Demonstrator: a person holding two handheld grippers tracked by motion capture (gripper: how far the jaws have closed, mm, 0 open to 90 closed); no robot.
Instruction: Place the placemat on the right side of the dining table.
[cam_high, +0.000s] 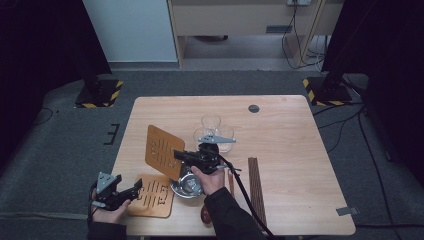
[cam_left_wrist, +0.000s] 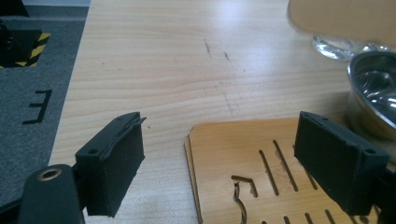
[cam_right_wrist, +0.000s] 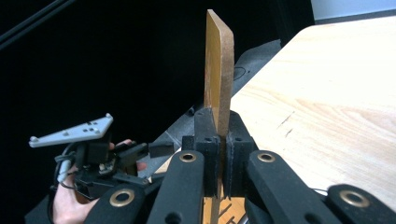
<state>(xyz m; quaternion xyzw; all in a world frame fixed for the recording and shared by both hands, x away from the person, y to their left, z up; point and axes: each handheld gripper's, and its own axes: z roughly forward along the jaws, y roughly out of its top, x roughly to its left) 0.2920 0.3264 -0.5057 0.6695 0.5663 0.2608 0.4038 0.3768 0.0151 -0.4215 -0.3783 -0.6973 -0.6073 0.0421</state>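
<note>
The right gripper (cam_high: 181, 155) is clamped hard on the lifted thin brown wooden slotted board (cam_high: 164, 151), jaws pinching its lower edge, and in the right gripper view that board (cam_right_wrist: 218, 70) stands straight up on edge from between the pads, tilted clear above the pale wooden table (cam_high: 280, 130). Down at the near left corner, the left gripper (cam_high: 134, 188) has its jaws apart, gripping nothing; they straddle the corner of the flat brown wooden slotted board (cam_left_wrist: 243, 163) lying on the tabletop, one pad off its left edge over bare wood, the other over its slots.

Now the containers: a shiny steel bowl (cam_high: 187, 185) sits just beside the flat board, under the right hand (cam_high: 209, 179), and it looks empty in the left gripper view. Behind the right hand stand clear glass cups (cam_high: 211, 122), clustered together, contents impossible to judge. A set of dark wooden sticks (cam_high: 256, 185) lies to the right.
</note>
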